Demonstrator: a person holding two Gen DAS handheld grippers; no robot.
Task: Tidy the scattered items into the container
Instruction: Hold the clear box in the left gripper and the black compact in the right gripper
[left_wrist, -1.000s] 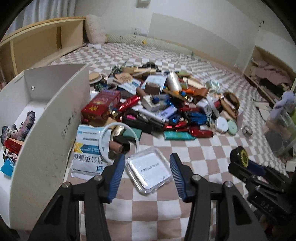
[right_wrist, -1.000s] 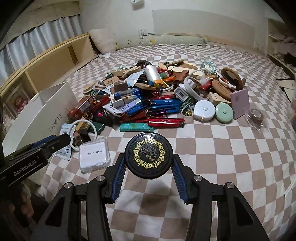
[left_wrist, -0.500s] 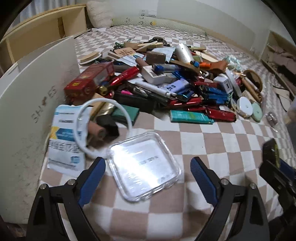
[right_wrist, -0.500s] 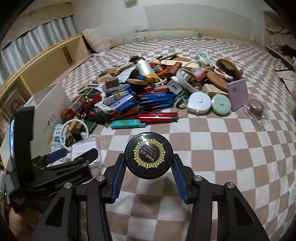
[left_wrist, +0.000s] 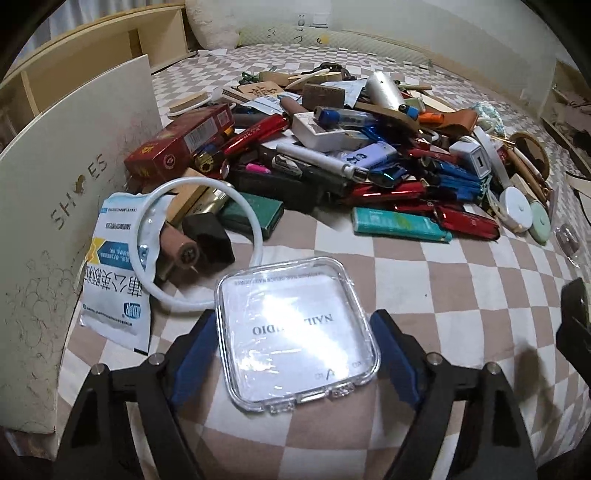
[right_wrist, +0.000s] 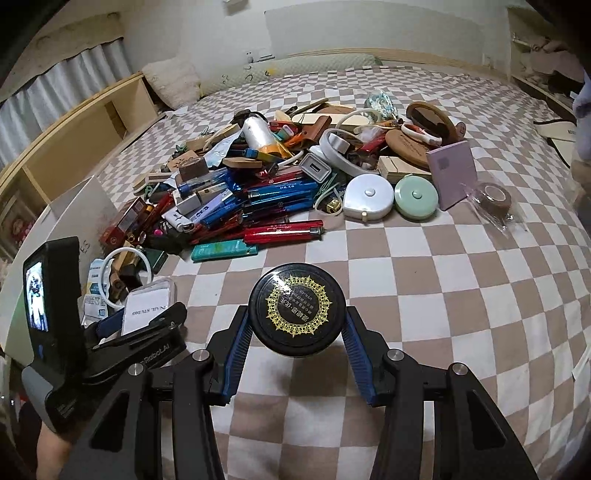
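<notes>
In the left wrist view, the left gripper straddles a clear square case lying on the checked cover beside the white shoe box; its jaws have just been narrowing, and whether the pads touch the case cannot be told. In the right wrist view, the right gripper pinches a round black tin above the cover, near the pile of clutter.

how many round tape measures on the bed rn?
2, both at the right edge of the pile, side by side and touching: a white tape measure, and a mint green tape measure to its right. More could be buried in the pile.
</notes>
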